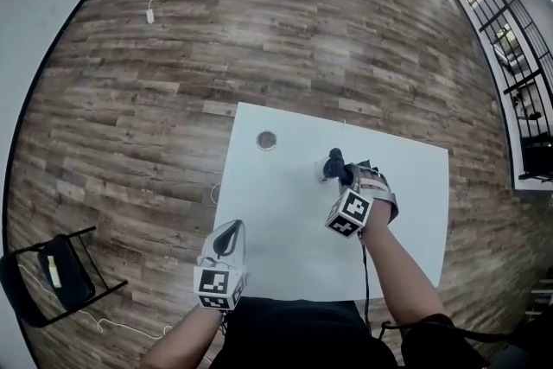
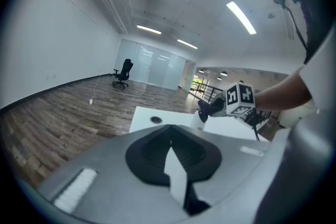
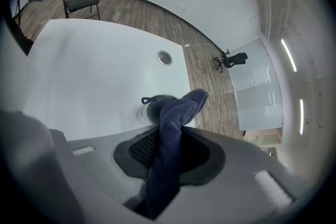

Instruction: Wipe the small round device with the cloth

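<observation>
Cloth [image 3: 177, 113] clamped in right tool [image 3: 167, 145] — device [image 3: 151, 109] clearest in its view — left tool [image 2: 171, 145] closed.

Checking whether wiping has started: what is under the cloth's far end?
The small round device, on the white table. The cloth, gripped by the right tongs, drapes over it; only one side shows, the rest is covered.

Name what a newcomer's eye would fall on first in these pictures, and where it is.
The dark blue cloth stands out first, pinched in the right tongs above the white table, right by the small round device. Next come the left tongs, shut and empty at the table's near edge.
</observation>
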Available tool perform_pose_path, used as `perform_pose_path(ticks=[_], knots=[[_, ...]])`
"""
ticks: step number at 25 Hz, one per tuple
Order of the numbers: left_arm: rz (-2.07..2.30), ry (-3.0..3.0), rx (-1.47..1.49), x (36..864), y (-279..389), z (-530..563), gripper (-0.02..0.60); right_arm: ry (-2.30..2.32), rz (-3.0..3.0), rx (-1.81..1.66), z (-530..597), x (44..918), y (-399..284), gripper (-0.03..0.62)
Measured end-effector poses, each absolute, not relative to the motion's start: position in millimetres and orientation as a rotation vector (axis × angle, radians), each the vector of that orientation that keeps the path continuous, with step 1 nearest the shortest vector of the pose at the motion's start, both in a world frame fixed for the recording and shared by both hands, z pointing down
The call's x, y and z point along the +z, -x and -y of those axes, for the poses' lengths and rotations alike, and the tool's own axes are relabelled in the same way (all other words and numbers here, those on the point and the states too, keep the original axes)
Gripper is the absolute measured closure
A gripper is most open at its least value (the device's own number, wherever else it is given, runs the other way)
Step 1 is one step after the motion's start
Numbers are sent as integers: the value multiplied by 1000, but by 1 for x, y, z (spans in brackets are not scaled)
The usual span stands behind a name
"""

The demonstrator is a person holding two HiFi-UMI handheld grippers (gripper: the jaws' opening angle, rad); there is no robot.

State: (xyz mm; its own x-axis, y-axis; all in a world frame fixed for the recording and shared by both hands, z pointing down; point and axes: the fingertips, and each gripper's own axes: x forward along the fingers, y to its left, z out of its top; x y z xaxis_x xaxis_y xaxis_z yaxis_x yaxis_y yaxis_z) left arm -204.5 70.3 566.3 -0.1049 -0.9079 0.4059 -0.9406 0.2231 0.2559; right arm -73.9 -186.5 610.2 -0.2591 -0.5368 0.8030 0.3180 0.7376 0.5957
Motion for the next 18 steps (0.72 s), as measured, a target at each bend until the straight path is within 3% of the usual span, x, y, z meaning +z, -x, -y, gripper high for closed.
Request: perform_pose_path(ticks=[18], knots=[[2047,-1699,101,559,206,-82,574,-192,1683,-808,180,612,85,494]])
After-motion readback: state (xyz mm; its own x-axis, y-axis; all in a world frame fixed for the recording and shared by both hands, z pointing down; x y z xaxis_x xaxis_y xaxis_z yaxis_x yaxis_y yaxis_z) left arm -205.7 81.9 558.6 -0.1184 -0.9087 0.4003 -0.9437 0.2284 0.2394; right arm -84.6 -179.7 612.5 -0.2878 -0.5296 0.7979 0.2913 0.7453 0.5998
